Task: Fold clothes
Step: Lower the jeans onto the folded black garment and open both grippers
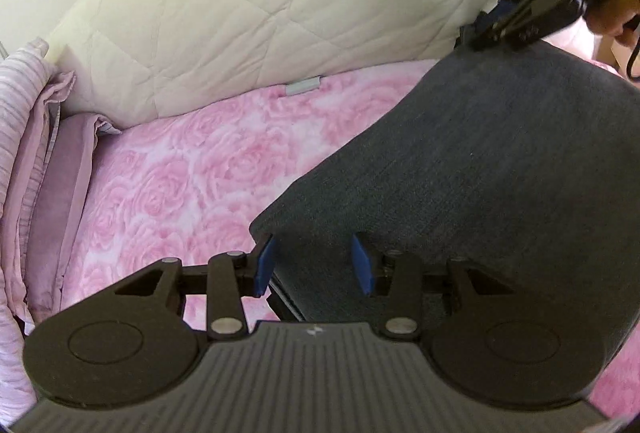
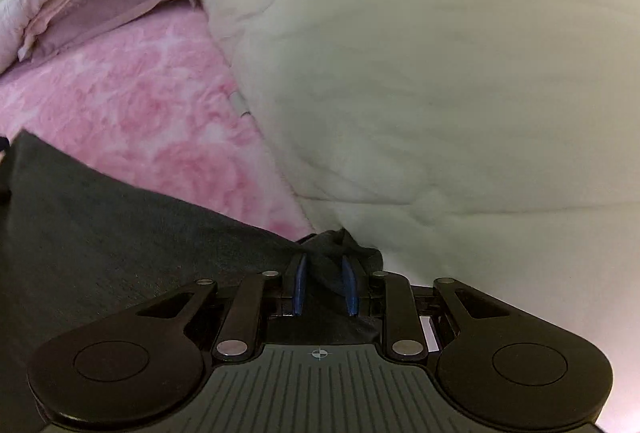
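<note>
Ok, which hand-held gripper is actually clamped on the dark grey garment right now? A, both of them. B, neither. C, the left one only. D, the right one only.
D: the right hand-held gripper has a bunched corner of the dark grey garment pinched between its blue pads, while the left hand-held gripper sits over the garment's near corner with its pads wide apart.

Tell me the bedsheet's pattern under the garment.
Pink rose print on the bedsheet, clearest in the left wrist view.

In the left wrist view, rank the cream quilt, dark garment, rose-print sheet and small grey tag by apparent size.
1. cream quilt and dark garment: alike, and the garment's nearness leaves it unsure
2. rose-print sheet
3. small grey tag
</note>
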